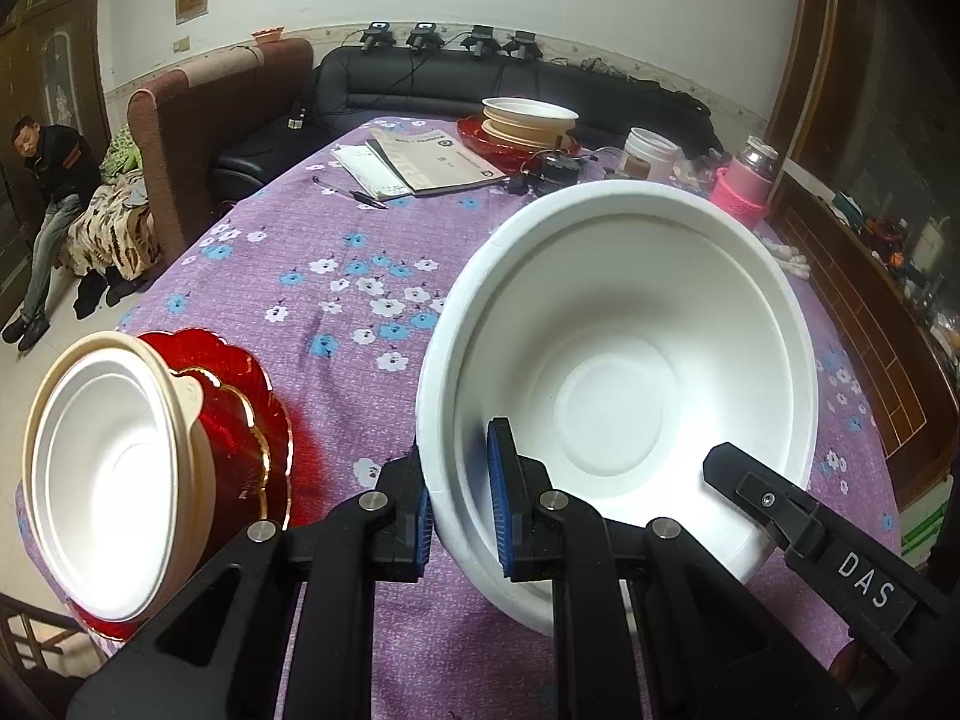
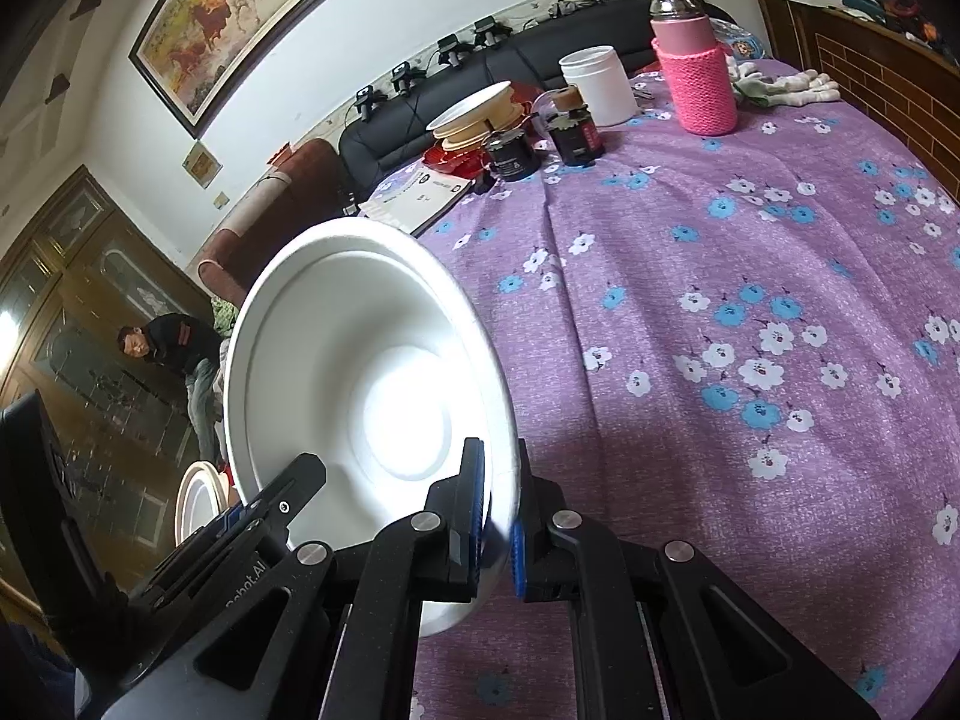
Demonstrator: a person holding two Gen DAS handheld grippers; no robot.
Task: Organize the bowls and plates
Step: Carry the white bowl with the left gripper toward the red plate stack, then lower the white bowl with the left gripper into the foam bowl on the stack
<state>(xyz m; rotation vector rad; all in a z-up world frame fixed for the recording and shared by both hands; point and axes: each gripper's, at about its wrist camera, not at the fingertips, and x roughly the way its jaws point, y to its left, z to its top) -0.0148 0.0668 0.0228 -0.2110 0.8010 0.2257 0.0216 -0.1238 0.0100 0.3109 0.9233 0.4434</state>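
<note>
A large white bowl (image 1: 612, 372) (image 2: 360, 360) is held tilted over the purple flowered tablecloth (image 1: 336, 228) (image 2: 720, 228). My left gripper (image 1: 457, 468) is shut on its left rim, blue pads on either side of the wall. My right gripper (image 2: 498, 480) is shut on the opposite rim; one of its fingers (image 1: 774, 498) shows in the left wrist view. At the near left table edge a white bowl nested in a beige bowl (image 1: 114, 474) (image 2: 198, 498) sits on a red plate (image 1: 246, 414). A second such stack (image 1: 528, 114) (image 2: 474, 111) stands at the far end.
Far end of the table: booklets (image 1: 432, 162), a pen (image 1: 369, 198), dark jars (image 2: 510, 156), a white jar (image 1: 648, 153) (image 2: 597, 84), a pink-sleeved bottle (image 1: 741, 186) (image 2: 696, 78) and white gloves (image 2: 780, 84). A black sofa (image 1: 420, 84) lies behind. A person (image 1: 54, 180) sits at far left.
</note>
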